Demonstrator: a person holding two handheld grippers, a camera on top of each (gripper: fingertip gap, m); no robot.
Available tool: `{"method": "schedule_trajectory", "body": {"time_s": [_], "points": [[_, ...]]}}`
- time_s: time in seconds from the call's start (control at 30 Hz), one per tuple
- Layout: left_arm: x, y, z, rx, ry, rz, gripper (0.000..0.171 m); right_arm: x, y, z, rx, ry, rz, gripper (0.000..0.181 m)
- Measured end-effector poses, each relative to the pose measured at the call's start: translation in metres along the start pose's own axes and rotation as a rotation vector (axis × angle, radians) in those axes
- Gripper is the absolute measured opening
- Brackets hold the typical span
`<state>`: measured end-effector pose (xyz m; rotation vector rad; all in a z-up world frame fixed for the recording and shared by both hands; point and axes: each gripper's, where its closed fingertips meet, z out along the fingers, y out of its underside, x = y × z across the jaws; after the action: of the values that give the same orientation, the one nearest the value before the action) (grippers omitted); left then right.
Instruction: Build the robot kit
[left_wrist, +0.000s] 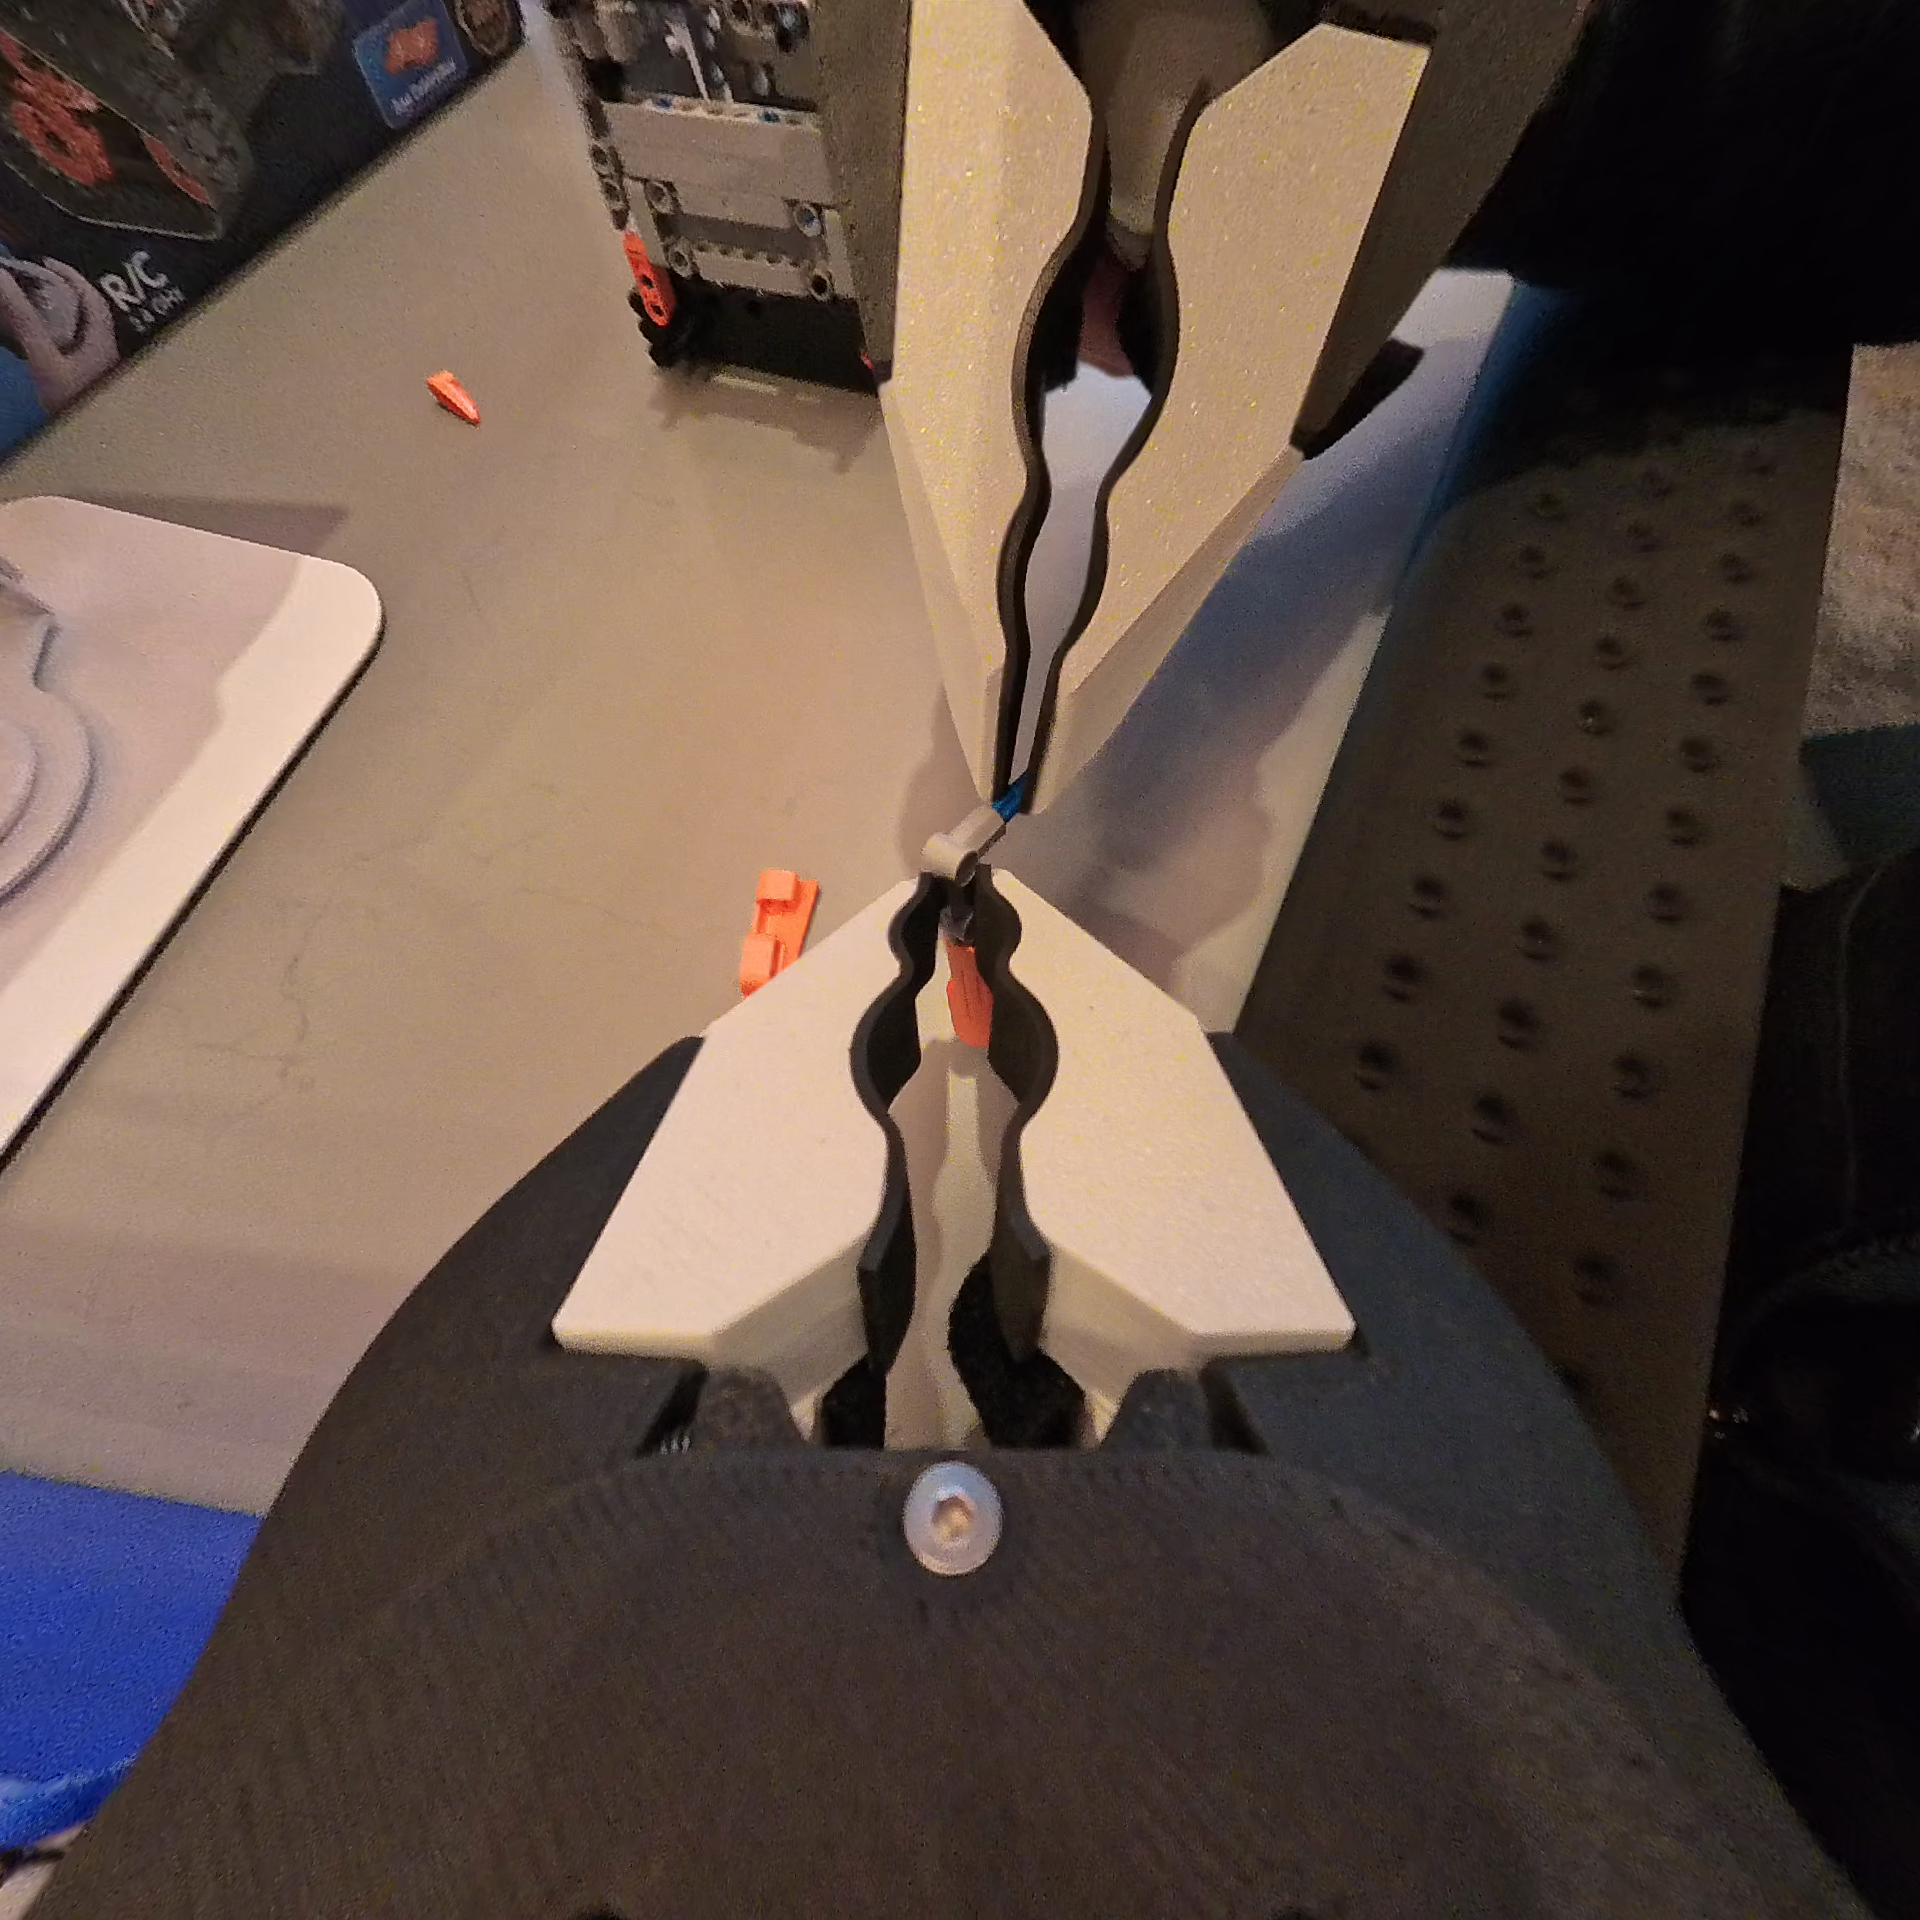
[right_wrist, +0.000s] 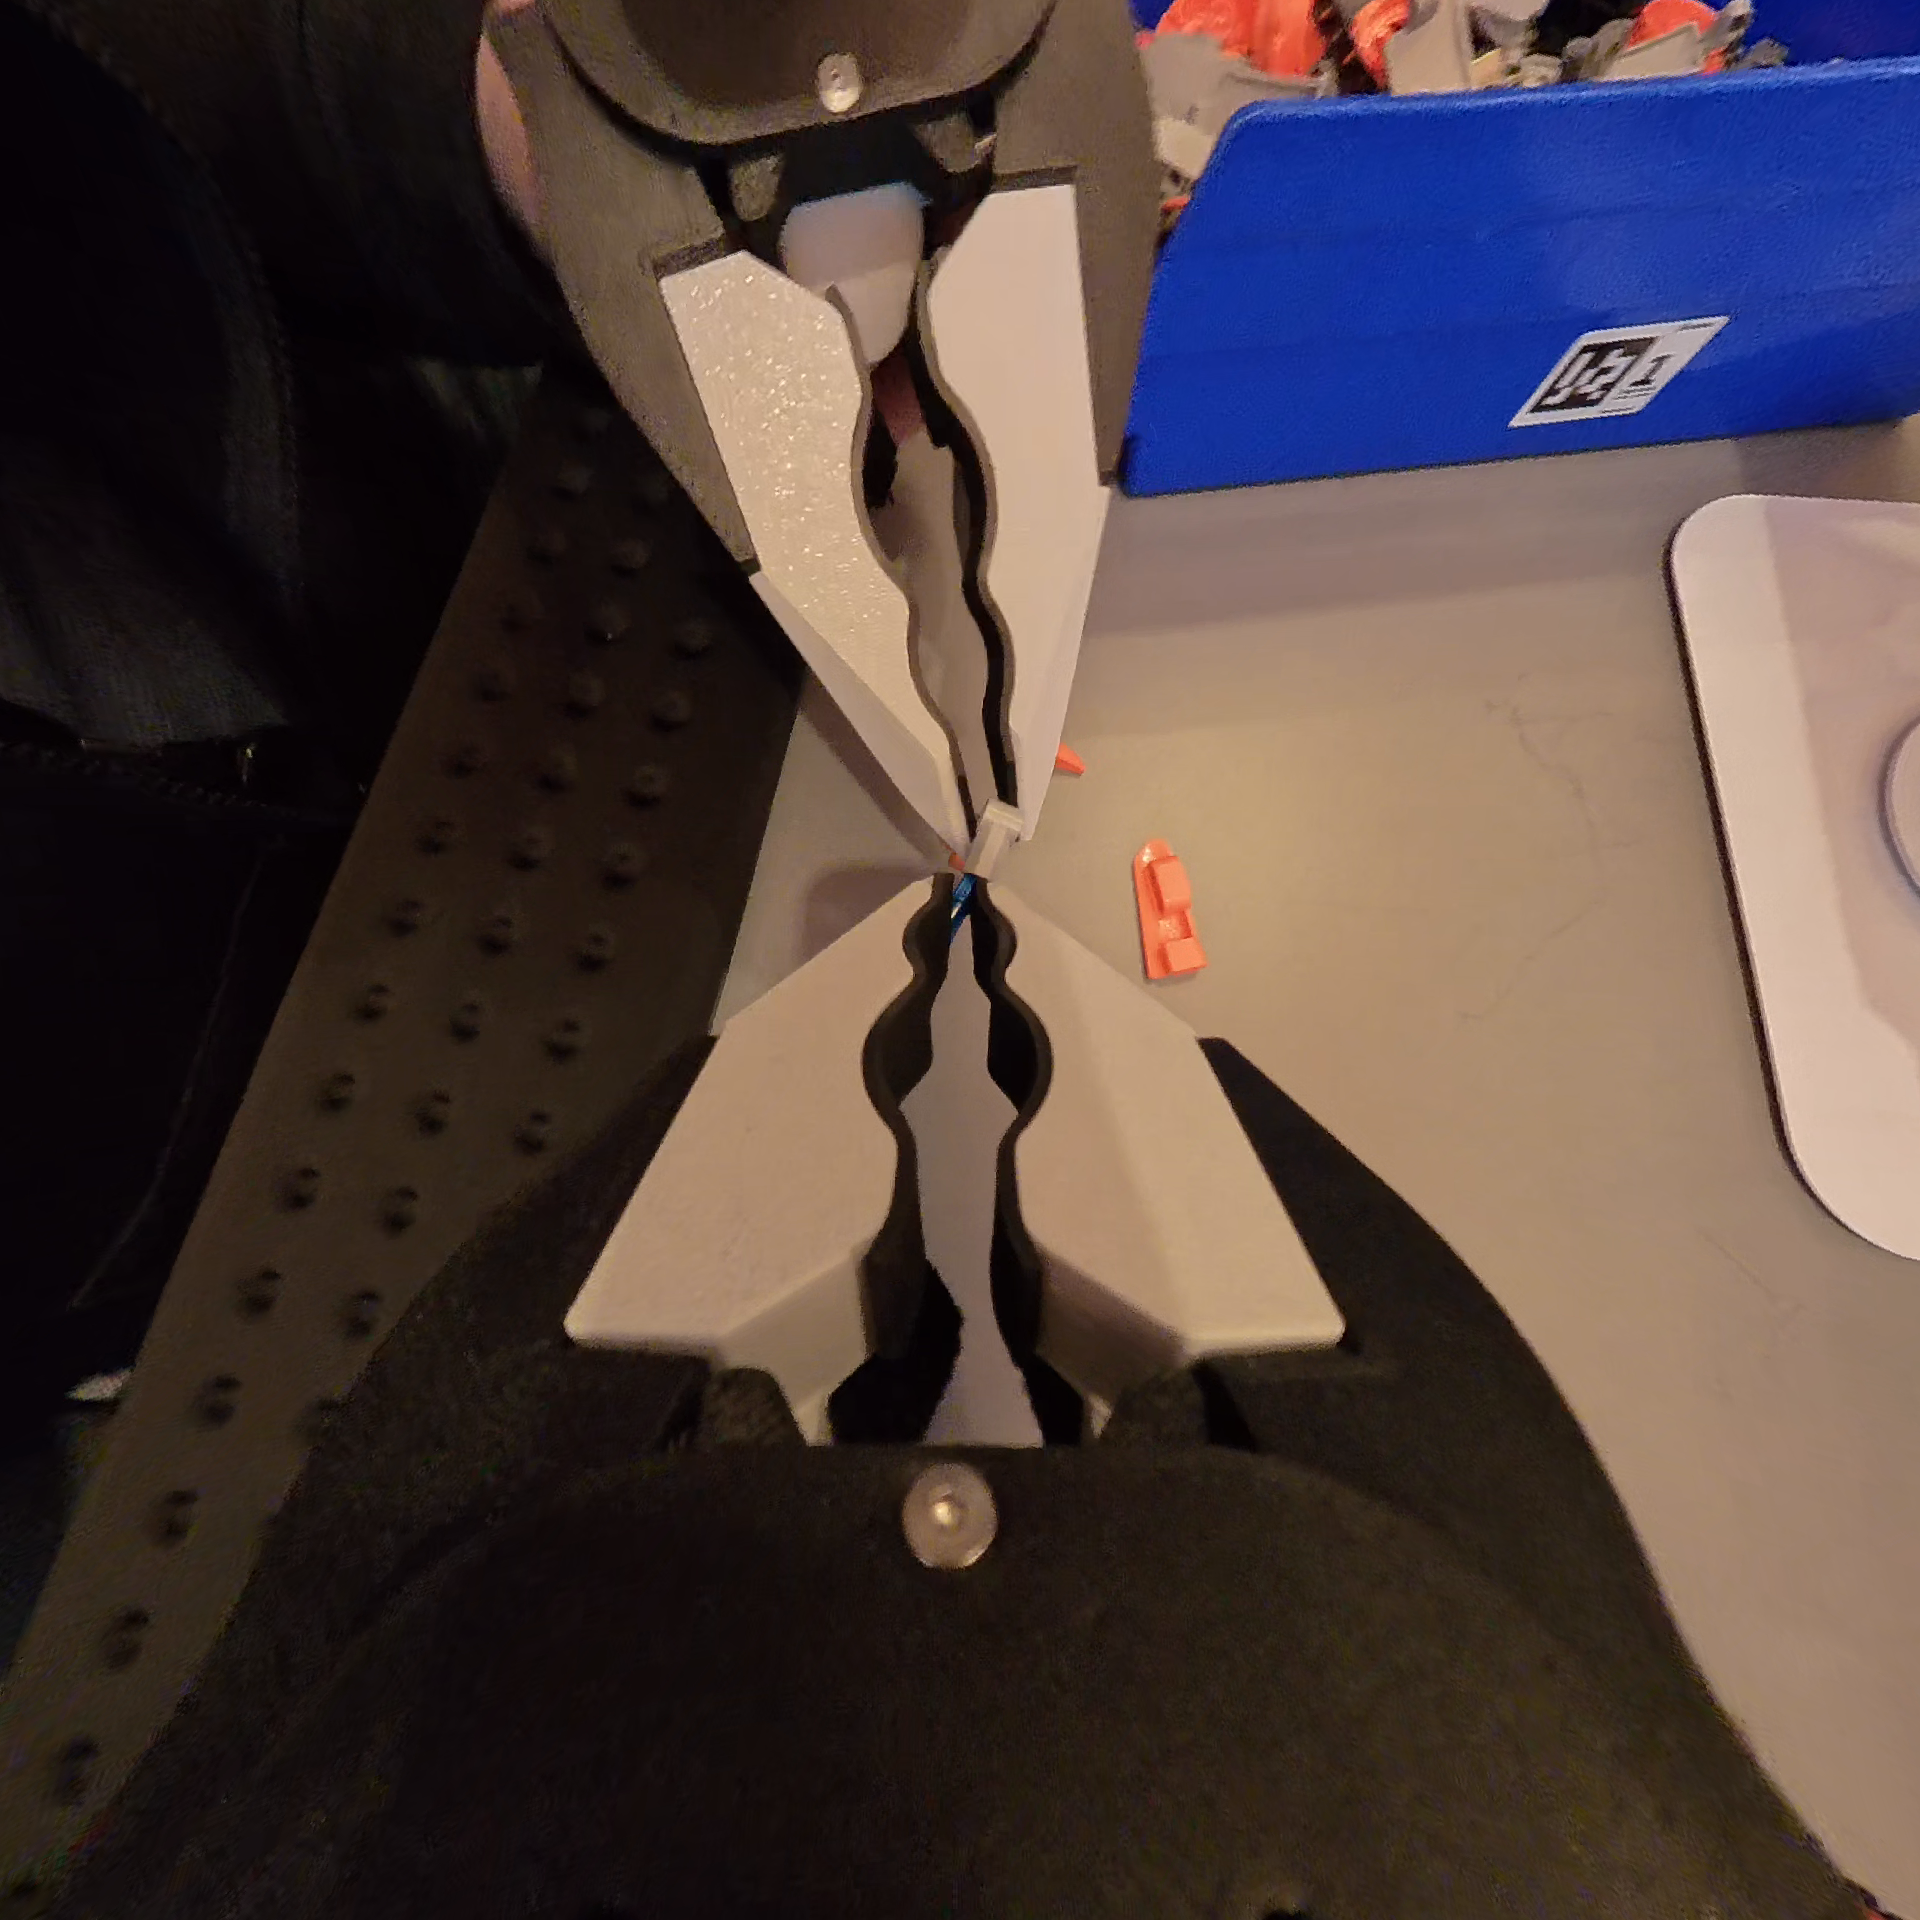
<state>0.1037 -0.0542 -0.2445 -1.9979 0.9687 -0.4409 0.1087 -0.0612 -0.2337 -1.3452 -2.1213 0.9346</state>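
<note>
My two grippers meet tip to tip above the grey table's near edge. My left gripper (left_wrist: 956, 899) is shut on a small orange piece (left_wrist: 966, 987) with a dark pin at its front. My right gripper (right_wrist: 961, 909) is shut on a thin blue pin (right_wrist: 961, 894). A small grey connector (left_wrist: 966, 847) sits between the two sets of tips and joins the dark pin to the blue pin. In the left wrist view the right gripper (left_wrist: 1013, 795) comes down from the top. In the right wrist view the left gripper (right_wrist: 982, 831) does the same, with the grey connector (right_wrist: 987, 836) at its tips.
A loose orange piece (left_wrist: 779, 925) lies on the table (left_wrist: 571, 727) just beside the tips, and a smaller one (left_wrist: 454, 395) lies farther off. A grey brick-built model (left_wrist: 727, 187), a printed box (left_wrist: 156, 156), a white mat (right_wrist: 1818, 831) and a blue parts bin (right_wrist: 1507, 260) stand around. A dark perforated surface (left_wrist: 1558, 831) lies beyond the table edge. Less than 4 cm separates the two grippers' tips.
</note>
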Motion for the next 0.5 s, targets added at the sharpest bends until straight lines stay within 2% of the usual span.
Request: {"method": "schedule_trajectory", "body": {"time_s": [0.27,0.5], "points": [[-0.006,-0.014,-0.007,0.098,-0.012,-0.056,0.004,0.007,-0.010,-0.011,0.089,0.027,0.058,0.001],[-0.004,-0.015,-0.006,0.092,-0.010,-0.038,0.004,0.004,-0.009,-0.011,0.055,0.029,0.014,0.001]]}}
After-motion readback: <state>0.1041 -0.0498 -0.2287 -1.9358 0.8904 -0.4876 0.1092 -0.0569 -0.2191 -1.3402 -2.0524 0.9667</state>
